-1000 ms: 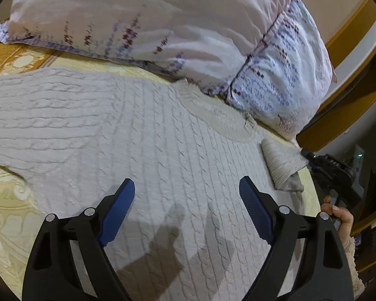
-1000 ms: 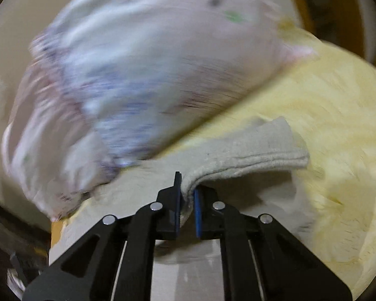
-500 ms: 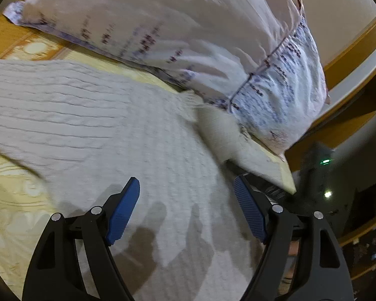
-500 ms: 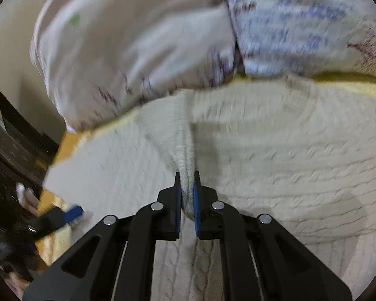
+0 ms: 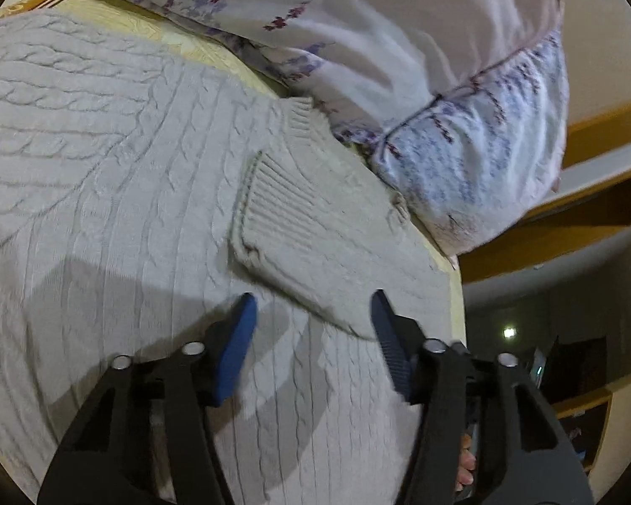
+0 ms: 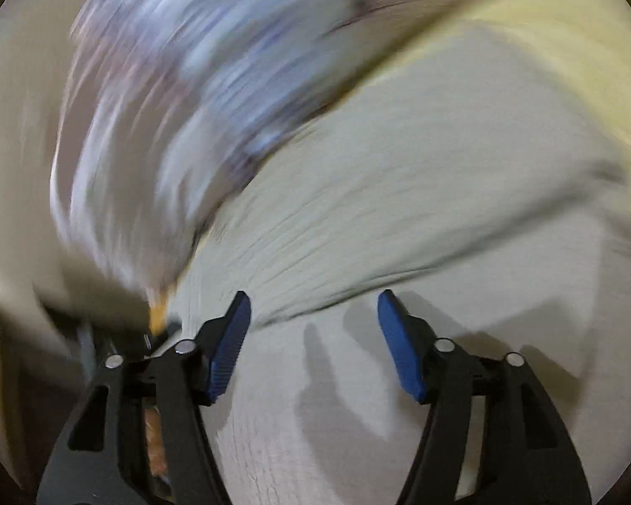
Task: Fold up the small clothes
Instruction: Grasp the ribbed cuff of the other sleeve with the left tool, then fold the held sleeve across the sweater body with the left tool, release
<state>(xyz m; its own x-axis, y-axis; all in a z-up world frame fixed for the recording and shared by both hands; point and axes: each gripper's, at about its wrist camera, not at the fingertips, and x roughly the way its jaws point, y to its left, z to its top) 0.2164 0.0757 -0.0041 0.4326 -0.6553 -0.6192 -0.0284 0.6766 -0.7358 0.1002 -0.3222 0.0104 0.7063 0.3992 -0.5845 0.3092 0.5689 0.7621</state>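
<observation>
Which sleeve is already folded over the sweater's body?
The ribbed-cuff sleeve by the pillow lies across the sweater; the other sleeve stretches outward.

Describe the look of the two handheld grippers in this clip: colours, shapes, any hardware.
Both look alike. The left gripper and right gripper each have matte black angular linkage arms with cut-out slots and round silver pivot pins, ending in blue ridged finger pads. No cables or markings show.

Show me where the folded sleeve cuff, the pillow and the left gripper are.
sleeve cuff [image 5: 282, 206], left wrist view, ribbed end.
pillow [image 5: 475, 160], left wrist view, patterned border.
left gripper [image 5: 313, 328], left wrist view, between fingertips.
</observation>
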